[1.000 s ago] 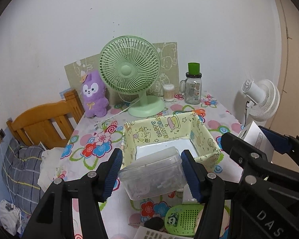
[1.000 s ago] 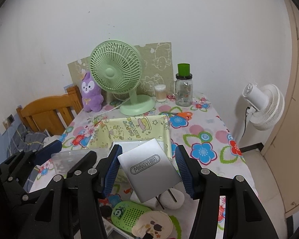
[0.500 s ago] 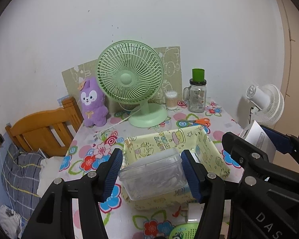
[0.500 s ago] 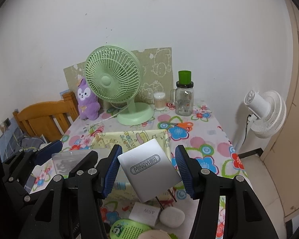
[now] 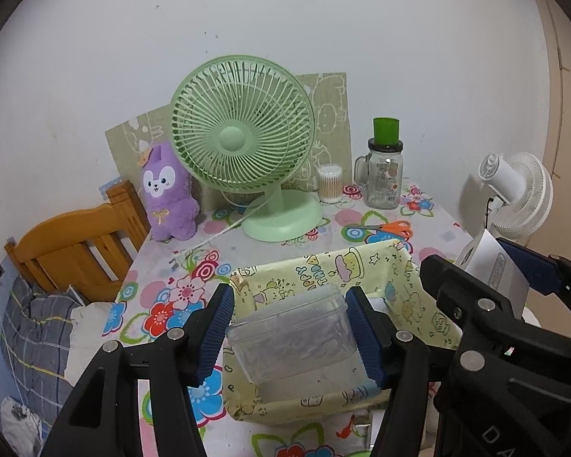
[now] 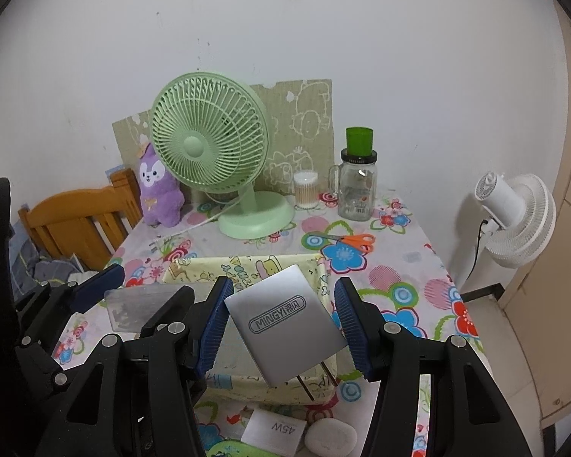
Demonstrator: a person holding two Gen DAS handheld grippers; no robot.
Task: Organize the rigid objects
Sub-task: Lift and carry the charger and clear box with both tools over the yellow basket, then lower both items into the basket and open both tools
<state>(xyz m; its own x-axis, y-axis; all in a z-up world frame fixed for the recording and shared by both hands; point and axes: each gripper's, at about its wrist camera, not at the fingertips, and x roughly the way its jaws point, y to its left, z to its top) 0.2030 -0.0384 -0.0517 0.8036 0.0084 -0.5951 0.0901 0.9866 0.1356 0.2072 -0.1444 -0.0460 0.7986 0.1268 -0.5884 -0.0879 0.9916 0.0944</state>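
My left gripper is shut on a clear plastic lidded box and holds it above the near side of a yellow cartoon-print fabric bin. My right gripper is shut on a silver MINGYI charger, tilted, its metal prongs pointing down over the same bin. The right gripper also shows at the right of the left wrist view, and the clear box shows at the left of the right wrist view.
A green desk fan, purple plush, cotton swab jar, glass mug jar and orange scissors stand behind the bin. A white 45W box and a white pebble-shaped object lie in front. A white fan stands right of the table.
Both grippers have moved forward and up over the bin with their objects held. The items at the table's front edge have slid down and out of the left wrist view.
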